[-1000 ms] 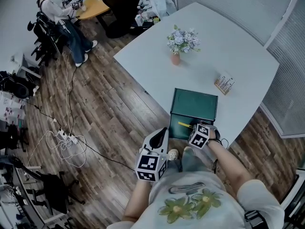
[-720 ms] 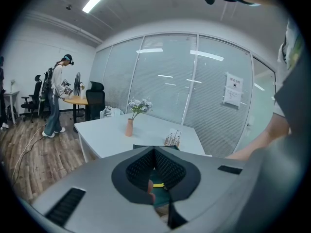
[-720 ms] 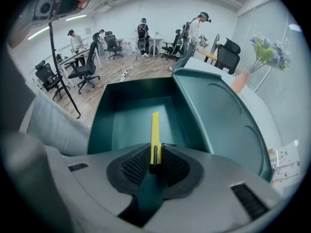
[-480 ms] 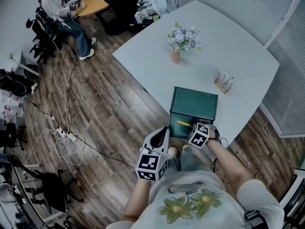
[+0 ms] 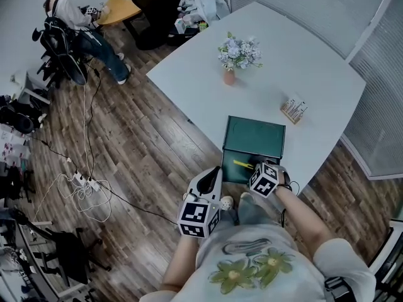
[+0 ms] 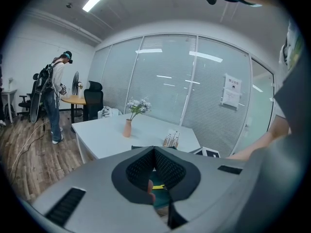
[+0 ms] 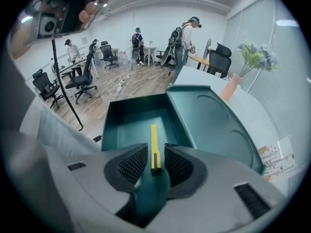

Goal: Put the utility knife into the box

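Observation:
A yellow utility knife lies on the floor of the open dark green box, lengthwise between the jaws of my right gripper. Those jaws have just been opening, and a gap shows on each side of the knife. In the head view the box sits at the near edge of the white table, its lid laid flat behind it. The knife is beside my right gripper. My left gripper hangs off the table edge; its tips meet with nothing between them.
A pink vase of flowers stands at the table's far left. A small printed packet sits behind the box on the right. Cables and a power strip lie on the wood floor. A person is by a desk far back.
Both grippers stay where they were, the right one over the box. The person at the far left has shifted a little. The view has drifted slightly.

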A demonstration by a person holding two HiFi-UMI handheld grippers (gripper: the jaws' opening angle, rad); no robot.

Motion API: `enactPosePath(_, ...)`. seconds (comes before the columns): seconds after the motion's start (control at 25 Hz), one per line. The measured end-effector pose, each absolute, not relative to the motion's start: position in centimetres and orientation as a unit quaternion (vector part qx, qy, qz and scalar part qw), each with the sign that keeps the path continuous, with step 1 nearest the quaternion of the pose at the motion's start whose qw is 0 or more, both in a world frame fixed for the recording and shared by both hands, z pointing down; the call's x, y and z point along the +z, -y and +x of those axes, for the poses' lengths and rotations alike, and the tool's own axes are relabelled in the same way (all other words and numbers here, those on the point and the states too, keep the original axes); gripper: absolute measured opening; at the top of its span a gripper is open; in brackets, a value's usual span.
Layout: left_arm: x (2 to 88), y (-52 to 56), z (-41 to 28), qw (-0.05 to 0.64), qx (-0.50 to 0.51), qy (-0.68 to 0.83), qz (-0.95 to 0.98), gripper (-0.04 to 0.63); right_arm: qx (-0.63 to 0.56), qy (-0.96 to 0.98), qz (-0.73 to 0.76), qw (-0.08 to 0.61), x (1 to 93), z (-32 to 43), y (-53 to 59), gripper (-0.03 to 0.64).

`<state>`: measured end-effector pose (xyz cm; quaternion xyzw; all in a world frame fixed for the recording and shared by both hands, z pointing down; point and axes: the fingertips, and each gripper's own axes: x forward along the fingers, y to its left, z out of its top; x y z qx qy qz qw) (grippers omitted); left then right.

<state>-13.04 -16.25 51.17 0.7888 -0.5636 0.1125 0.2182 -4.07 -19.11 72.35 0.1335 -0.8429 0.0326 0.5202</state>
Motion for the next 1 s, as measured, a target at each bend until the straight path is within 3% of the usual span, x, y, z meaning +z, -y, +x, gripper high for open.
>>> enactPosePath(0.68,49.6,17.1,-12.2,0.203,0.102,0.551,0.803,0.000,0.082,0.898,0.224,0.370,61.4,-4.3,20.3,0.114)
enactPosePath(1.0,49.4,17.2,-11.1,0.198,0.102,0.536,0.814,0.000,0.100,0.917,0.278,0.269,55.6,-3.8,19.9,0.056)
